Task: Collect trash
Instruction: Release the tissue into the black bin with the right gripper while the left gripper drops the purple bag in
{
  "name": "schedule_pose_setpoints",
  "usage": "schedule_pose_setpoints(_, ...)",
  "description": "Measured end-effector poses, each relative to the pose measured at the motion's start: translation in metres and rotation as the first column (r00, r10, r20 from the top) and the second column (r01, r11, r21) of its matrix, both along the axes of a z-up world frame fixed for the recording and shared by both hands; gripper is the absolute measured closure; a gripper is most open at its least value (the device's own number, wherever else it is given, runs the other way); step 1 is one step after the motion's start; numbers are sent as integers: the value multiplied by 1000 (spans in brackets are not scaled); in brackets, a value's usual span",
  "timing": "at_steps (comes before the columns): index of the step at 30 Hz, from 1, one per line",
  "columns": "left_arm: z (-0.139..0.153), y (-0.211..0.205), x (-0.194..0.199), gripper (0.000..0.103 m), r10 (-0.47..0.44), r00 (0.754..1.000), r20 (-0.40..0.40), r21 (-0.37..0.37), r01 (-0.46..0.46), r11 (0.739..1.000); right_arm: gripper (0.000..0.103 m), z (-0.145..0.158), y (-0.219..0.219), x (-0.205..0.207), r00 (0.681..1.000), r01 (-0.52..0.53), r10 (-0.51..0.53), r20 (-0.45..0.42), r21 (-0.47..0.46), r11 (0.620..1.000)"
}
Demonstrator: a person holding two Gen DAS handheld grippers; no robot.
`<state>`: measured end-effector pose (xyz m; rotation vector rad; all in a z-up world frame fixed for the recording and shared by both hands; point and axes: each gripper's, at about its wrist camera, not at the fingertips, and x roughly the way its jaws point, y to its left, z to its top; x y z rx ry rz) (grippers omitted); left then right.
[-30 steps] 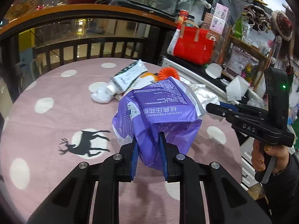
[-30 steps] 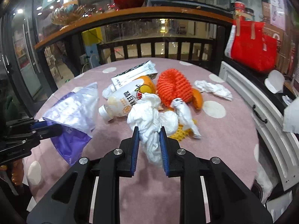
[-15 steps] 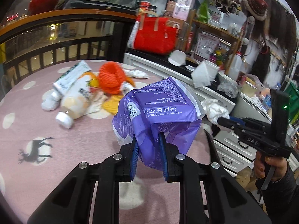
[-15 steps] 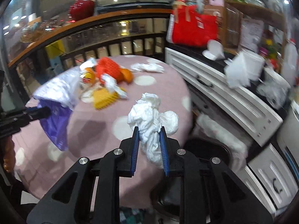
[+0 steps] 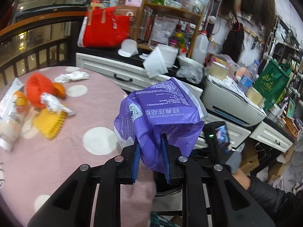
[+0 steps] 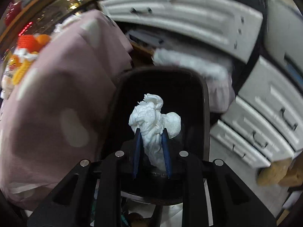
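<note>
My left gripper (image 5: 150, 141) is shut on a crumpled purple plastic wrapper (image 5: 161, 111) and holds it above the right edge of the pink dotted table (image 5: 56, 151). My right gripper (image 6: 151, 132) is shut on a wad of white tissue (image 6: 154, 121) and holds it over the dark open mouth of a black bin (image 6: 205, 102) beside the table. More trash lies on the table in the left wrist view: an orange net (image 5: 37, 89), a yellow net (image 5: 50, 121), a bottle (image 5: 13, 113) and a white tissue (image 5: 73, 76).
White drawers (image 6: 189, 19) and a cluttered counter (image 5: 170, 60) stand right behind the bin. A red bag (image 5: 107, 30) sits on the counter. The pink tablecloth (image 6: 56, 104) hangs left of the bin. My right hand's gripper body (image 5: 217, 138) shows low right of the wrapper.
Both grippers swung right, off the table. The right gripper carried the tissue from the table edge down over the black bin. The left gripper brought the purple wrapper to the table's right edge.
</note>
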<state>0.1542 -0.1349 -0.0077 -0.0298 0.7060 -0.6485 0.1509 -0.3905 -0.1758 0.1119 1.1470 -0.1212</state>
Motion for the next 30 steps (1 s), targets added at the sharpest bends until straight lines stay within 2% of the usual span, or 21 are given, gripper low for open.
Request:
schedule_pose_setpoints(4, -14, -25, 1, 82, -28, 999, -36, 16, 29, 999, 77, -36, -13, -1, 997, 44, -42, -62, 39, 998)
schedule_pose_setpoints(8, -29, -44, 4, 82, -43, 997, -69, 36, 45, 998, 58, -51, -26, -9, 992, 101, -98, -80, 43, 994)
schedule_pose_setpoints(11, -31, -58, 0, 82, -51, 998, -32, 73, 53, 996, 53, -38, -32, -15, 989, 140, -138, -50, 52, 989)
schedule_pose_setpoints(15, -31, -81, -5, 82, -91, 996, -15, 107, 92, 990, 42, -3, -43, -27, 980, 193, -194, 39, 28, 981)
schedule_pose_setpoints(19, -43, -105, -5, 82, -130, 991, -22, 131, 132, 983, 41, 35, -59, -44, 951, 284, -282, 128, 3, 959)
schedule_pose_setpoints(21, -55, -115, -4, 82, -140, 989, -55, 140, 146, 979, 41, 46, -70, -53, 934, 333, -328, 144, -13, 943)
schedule_pose_setpoints(25, -91, -139, 1, 82, -118, 988, -104, 217, 139, 966, 41, 52, -92, -70, 902, 409, -400, 162, -27, 912)
schedule_pose_setpoints(30, -133, -155, 11, 82, -73, 984, -161, 312, 121, 942, 41, 51, -95, -81, 897, 423, -415, 152, -23, 906)
